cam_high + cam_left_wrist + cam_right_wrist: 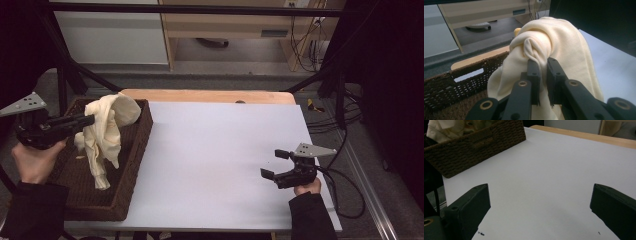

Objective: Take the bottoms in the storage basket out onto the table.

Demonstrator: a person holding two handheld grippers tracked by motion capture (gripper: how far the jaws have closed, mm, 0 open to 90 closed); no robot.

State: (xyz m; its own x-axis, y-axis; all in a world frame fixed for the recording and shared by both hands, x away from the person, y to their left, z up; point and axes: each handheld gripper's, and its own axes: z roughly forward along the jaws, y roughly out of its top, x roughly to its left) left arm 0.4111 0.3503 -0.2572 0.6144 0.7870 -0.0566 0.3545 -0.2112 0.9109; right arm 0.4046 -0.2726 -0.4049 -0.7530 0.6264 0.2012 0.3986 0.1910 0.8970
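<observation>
Overhead, the left claw (87, 120) is seen above the wicker basket (131, 165), which sits at the left edge of the surface (220, 150). It is held roughly level, jaws pointing toward the right of the high view, with the left hand (34, 161) wrapped under its body and the dark sleeve entering from the bottom left corner. The jaws are clenched on a bunched fold of the cream cloth (107, 135). In the left gripper view the two black jaws are seen pressed close together with a pinch of cloth (549, 47) between them, the fabric mounding up above the tips. The cloth is lifted: its upper part is gathered at the claw, and the rest hangs down in a twisted tail into the basket, the lowest end lying near the basket's floor.

The right claw (274, 163) is held low over the right part of the surface, near its front edge, jaws pointing left toward the basket. The right hand (307, 187) grips it from behind, sleeve entering from the bottom. Its jaws are released, standing wide apart with bare surface (544, 182) between them. In the right gripper view the basket (481, 147) is seen at the upper left, well apart from the jaws, with cloth (444, 130) showing above its rim.
</observation>
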